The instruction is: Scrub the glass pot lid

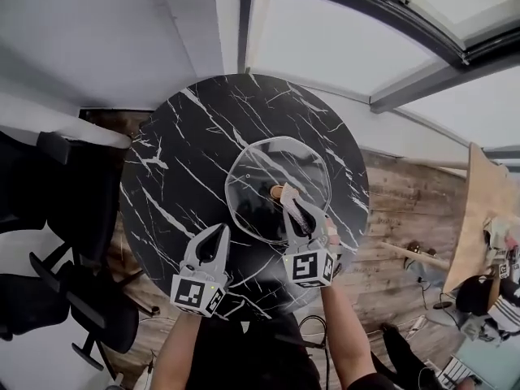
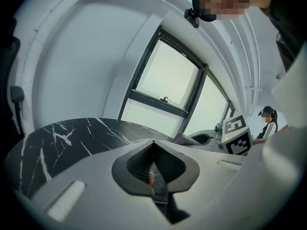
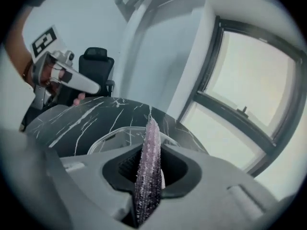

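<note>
Clamping purple scrubber, right gripper over glass lid; chairs beside table.

A glass lid lay on the round black table. The right gripper reached over it. The left gripper was just beside it.

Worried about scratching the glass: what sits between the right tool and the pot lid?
A purple scrub pad, clamped in the right tool, juts out toward the lid; the right gripper view shows it.

Round black white-veined marble table at centre; dark-framed window at one o'clock, wooden plank floor at three, black office chairs at eight.
</note>
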A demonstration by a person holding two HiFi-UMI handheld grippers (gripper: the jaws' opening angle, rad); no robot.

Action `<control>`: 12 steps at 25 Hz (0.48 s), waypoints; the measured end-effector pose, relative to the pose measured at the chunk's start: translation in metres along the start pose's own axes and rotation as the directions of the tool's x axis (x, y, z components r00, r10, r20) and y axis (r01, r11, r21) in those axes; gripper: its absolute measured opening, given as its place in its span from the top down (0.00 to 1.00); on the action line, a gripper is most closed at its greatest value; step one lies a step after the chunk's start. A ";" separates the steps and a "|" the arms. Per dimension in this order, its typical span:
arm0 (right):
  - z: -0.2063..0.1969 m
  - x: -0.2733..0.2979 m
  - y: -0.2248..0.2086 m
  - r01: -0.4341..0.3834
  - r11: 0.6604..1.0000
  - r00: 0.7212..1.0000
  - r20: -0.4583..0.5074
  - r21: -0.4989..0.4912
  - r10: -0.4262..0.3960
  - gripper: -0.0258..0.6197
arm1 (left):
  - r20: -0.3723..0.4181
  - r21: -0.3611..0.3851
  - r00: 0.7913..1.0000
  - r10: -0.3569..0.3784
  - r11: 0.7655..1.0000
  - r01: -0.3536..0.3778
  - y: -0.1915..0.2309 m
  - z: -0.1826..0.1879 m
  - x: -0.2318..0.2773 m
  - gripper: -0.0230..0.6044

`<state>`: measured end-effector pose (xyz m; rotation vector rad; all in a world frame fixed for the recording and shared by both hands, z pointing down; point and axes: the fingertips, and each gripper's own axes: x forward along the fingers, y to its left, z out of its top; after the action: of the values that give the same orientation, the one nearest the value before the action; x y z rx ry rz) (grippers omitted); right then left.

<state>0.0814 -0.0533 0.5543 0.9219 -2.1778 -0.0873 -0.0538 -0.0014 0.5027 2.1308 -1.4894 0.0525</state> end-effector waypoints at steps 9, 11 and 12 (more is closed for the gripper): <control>0.012 0.024 0.067 -0.155 0.985 0.988 0.018 -0.078 0.157 0.83 | -0.004 0.013 1.000 0.026 1.000 -0.026 0.009 -0.008 -0.004 0.96; 0.005 0.021 0.085 -0.209 0.973 0.978 0.002 -0.094 0.210 0.84 | 0.009 0.013 1.000 0.021 1.000 -0.021 0.004 -0.002 -0.007 0.96; 0.002 0.017 0.090 -0.223 0.969 0.975 0.000 -0.103 0.224 0.84 | 0.021 0.014 1.000 0.010 1.000 -0.010 0.000 0.004 -0.008 0.96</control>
<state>0.0193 0.0019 0.5936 0.6156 -2.2502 -0.0942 -0.0580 0.0037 0.4968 2.1413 -1.5158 0.0444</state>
